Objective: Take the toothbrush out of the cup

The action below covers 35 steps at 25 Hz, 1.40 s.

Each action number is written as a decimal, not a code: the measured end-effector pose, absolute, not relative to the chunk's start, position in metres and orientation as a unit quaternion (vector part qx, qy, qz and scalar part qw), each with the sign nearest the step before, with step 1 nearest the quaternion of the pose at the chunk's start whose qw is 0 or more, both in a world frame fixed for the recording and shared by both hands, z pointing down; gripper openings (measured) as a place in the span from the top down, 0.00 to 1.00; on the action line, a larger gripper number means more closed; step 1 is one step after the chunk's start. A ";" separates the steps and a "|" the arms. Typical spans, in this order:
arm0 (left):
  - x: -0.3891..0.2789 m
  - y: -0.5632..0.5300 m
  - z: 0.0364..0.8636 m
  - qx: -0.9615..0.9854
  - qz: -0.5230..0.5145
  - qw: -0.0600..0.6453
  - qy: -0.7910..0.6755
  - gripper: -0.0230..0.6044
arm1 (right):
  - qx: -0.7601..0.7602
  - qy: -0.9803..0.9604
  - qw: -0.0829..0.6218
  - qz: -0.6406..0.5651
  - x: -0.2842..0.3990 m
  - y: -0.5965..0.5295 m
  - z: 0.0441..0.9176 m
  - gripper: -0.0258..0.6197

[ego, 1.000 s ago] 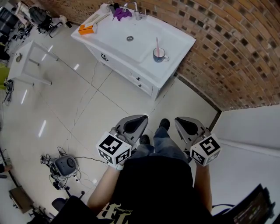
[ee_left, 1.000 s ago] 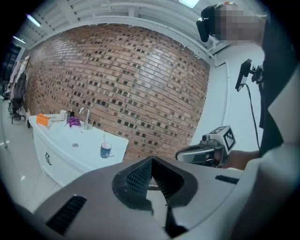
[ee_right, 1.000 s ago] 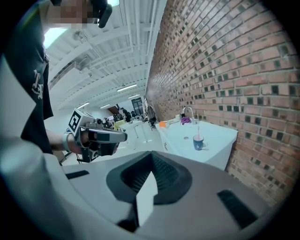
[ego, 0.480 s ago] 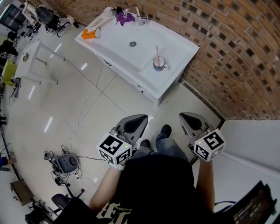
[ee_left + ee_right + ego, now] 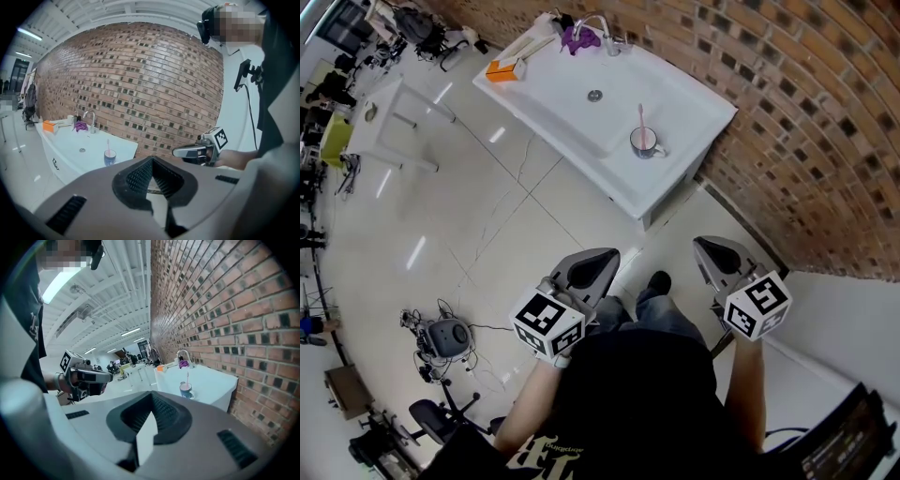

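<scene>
A blue-and-white cup (image 5: 646,142) stands on the right part of a white washbasin unit (image 5: 581,112), with a pink toothbrush (image 5: 641,116) upright in it. Both grippers hang far from it, over the floor near my body. My left gripper (image 5: 602,255) is shut and holds nothing. My right gripper (image 5: 705,246) is shut too, also with nothing in it. In the left gripper view the cup (image 5: 109,157) and toothbrush (image 5: 108,144) show beyond the closed jaws. The right gripper view has the cup (image 5: 185,390) ahead, to the right.
A faucet (image 5: 598,23), a purple cloth (image 5: 579,37) and an orange box (image 5: 502,67) sit at the basin's far end. A brick wall (image 5: 806,112) runs along the right. A white table (image 5: 394,117) stands at the left, and a device with cables (image 5: 445,336) lies on the floor.
The basin and cup have shifted slightly lower and to the right in the head view. The right gripper has drifted a little right. Both grippers have stayed shut.
</scene>
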<state>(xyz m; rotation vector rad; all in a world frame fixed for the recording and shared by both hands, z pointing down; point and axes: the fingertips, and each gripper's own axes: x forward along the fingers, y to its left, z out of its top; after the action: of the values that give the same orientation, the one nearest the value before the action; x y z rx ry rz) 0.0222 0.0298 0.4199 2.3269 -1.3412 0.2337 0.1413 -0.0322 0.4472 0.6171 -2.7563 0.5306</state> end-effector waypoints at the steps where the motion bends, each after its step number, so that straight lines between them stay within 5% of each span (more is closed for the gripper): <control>1: 0.024 0.028 0.421 0.841 0.085 0.222 -0.487 0.97 | 0.213 -0.951 0.133 0.183 0.144 -0.035 0.447 0.98; 21: 0.054 -0.024 0.415 0.877 0.066 0.208 -0.428 0.97 | 0.266 -0.936 0.135 0.187 0.171 -0.062 0.446 0.98; 35: -0.006 -0.060 0.416 0.876 0.043 0.217 -0.428 0.97 | 0.244 -0.943 0.151 0.170 0.093 -0.102 0.437 0.98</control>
<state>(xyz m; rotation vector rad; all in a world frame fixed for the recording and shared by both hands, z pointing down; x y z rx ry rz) -0.0056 -0.0600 0.4159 2.4273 -1.1854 0.1194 0.0933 -0.1024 0.4365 0.7006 -2.7062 0.4876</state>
